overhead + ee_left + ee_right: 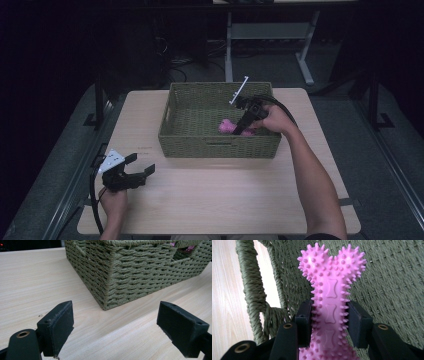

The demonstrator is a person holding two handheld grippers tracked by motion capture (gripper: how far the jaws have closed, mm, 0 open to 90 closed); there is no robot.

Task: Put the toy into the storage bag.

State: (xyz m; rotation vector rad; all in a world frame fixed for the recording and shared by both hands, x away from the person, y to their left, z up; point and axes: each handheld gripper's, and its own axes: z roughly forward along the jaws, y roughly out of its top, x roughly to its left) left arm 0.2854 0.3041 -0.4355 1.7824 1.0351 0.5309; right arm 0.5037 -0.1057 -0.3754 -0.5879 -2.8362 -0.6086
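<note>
Pink spiky bone toy sits inside the green woven basket, near its front right corner; the right gripper squeezes the toy's thin middle between both jaws; the basket stands at the table's back edge; the left gripper rests near the front left corner, jaws wide apart, holding nothing

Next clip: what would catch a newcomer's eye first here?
The bright pink spiky bone toy, pinched at its shaft by the right tongs inside the green woven basket at the table's far middle. Next, the left tongs standing open with nothing between them, low over the bare wooden table at its near left corner.
</note>
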